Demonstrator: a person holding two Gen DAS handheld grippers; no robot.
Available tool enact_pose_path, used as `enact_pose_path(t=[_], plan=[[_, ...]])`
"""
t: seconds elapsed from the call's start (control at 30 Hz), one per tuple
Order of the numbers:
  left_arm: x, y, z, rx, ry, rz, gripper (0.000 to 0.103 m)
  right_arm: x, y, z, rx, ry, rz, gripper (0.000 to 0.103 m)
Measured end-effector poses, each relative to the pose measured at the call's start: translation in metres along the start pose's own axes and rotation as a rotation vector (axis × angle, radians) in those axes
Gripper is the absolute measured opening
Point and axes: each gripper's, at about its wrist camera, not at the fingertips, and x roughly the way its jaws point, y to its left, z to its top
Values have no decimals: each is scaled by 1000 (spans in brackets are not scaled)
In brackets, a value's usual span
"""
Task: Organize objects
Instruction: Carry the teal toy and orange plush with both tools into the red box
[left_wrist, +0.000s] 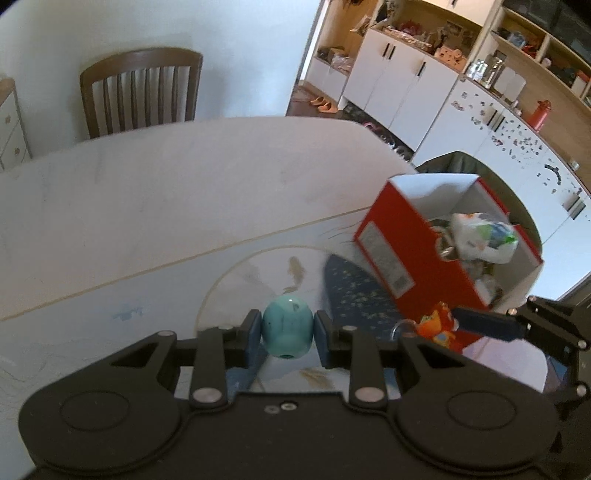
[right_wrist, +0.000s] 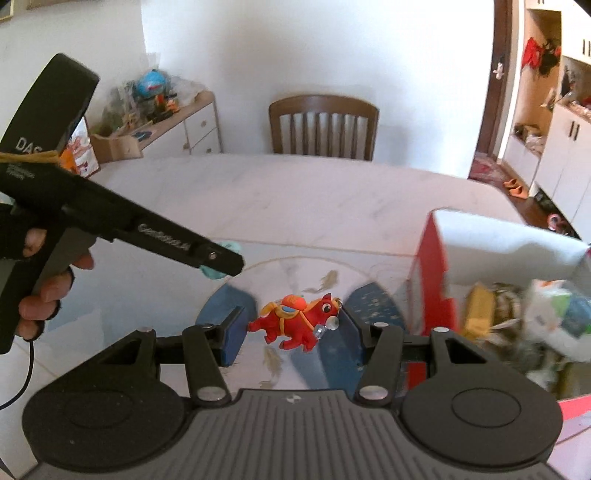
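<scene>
Turquoise bead (left_wrist: 286, 326) is clamped between the left gripper (left_wrist: 286, 330) fingers above the surface (left_wrist: 147, 192), clear for transfer toward the red box (left_wrist: 384, 236); in the right wrist view, right gripper (right_wrist: 293, 326) fingers pinch a red horse keychain (right_wrist: 295, 325) beside that open box (right_wrist: 428, 258).

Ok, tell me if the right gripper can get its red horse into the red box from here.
Probably yes. The right gripper holds the red horse toy with the red box just to its right, top open. Bags and clutter inside leave less room, but nothing stands between them.
</scene>
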Motion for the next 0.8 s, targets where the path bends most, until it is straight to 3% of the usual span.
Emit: enact_pose_path(t=[0.47,0.8], plan=[[-38,-77,12,93,-74,-32,29,-62,-50,14,28,-71,-8,54],[-22,-128,19,125,-65,-33,29,-73,-104,6,15,-66,-25,54]])
